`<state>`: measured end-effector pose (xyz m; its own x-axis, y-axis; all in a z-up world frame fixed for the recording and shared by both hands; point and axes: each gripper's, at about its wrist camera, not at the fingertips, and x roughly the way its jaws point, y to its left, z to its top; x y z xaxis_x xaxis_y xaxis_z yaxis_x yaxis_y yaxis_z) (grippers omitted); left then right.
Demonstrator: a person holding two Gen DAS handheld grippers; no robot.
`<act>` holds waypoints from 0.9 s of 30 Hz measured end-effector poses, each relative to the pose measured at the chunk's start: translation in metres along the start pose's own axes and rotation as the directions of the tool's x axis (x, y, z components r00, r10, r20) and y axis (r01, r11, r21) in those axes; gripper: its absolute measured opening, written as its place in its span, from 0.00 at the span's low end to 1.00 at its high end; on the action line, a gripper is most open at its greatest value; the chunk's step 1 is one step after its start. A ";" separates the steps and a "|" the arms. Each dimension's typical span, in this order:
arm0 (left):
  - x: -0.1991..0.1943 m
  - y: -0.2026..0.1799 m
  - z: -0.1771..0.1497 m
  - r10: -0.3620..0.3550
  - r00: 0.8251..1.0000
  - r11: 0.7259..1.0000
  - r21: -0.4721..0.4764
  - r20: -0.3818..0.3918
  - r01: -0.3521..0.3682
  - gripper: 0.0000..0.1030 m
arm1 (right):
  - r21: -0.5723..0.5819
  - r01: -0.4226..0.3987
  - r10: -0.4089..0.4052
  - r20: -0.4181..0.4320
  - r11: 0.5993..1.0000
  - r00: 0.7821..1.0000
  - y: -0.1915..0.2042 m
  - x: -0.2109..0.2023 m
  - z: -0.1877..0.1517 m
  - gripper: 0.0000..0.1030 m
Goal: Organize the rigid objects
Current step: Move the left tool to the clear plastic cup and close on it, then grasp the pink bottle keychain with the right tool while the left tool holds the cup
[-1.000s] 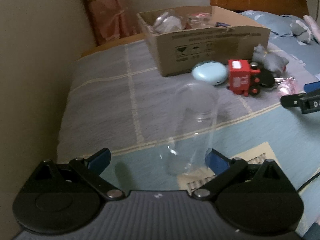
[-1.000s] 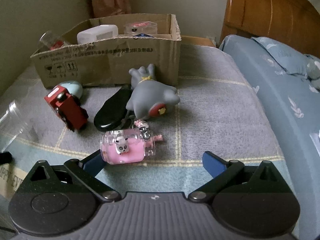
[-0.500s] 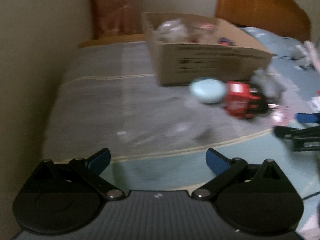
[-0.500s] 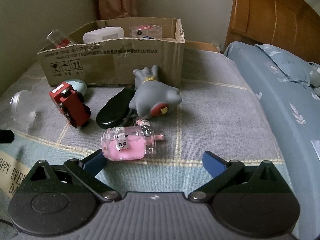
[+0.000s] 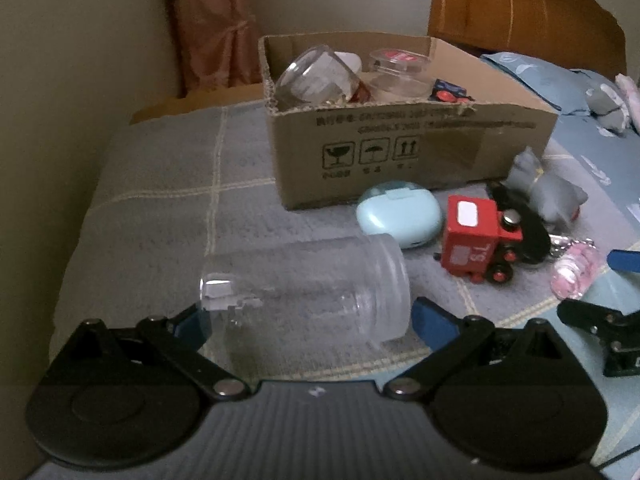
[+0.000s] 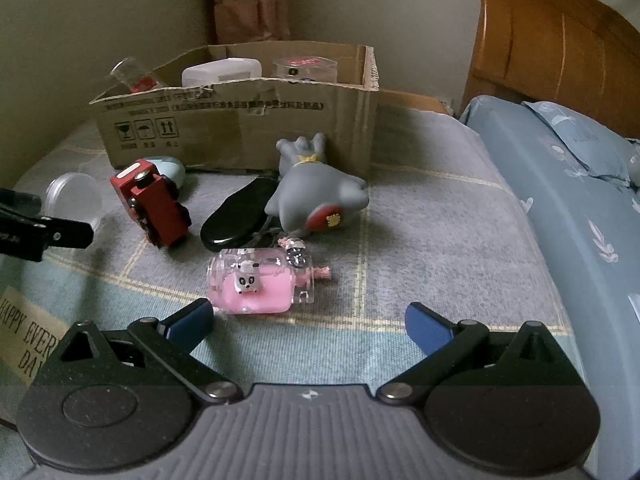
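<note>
Bed under everything, grey checked cover. Cardboard box at far side, partly filled. Your left gripper spread wide, clear plastic jar lying on side between fingers; contact unclear. Your right gripper spread wide, grasping nothing. Grey toy, red toy train, black case, pink keychain bottle just ahead of right gripper.

Left gripper: grey ribbed housing with a small white mark at centre, two black rounded side plates, black linkage arms joined by silver screws, blue fingertips. Right gripper: identical build, with triangular cut-outs in its black arms and blue fingertips.
</note>
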<state>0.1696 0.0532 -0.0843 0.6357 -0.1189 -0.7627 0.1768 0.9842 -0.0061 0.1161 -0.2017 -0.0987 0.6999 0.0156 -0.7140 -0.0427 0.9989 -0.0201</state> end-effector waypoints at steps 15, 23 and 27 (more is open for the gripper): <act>0.010 0.002 0.002 0.003 1.000 1.000 -0.015 -0.012 -0.003 0.94 | -0.066 -0.066 0.066 0.005 0.996 0.998 0.020 0.010 0.011 1.00; 0.009 0.002 0.002 0.000 1.000 1.000 -0.018 -0.013 0.000 0.94 | -0.078 -0.076 0.076 -0.004 0.994 0.997 0.022 0.008 0.010 1.00; 0.009 0.003 0.002 -0.003 1.000 1.000 -0.017 -0.014 0.003 0.94 | -0.076 -0.073 0.074 0.015 0.994 0.997 0.022 0.008 0.007 1.00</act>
<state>0.1772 0.0547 -0.0902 0.6246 -0.1202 -0.7717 0.1660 0.9859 -0.0191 0.1258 -0.1790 -0.0998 0.7053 0.0905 -0.7031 -0.1480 0.9888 -0.0211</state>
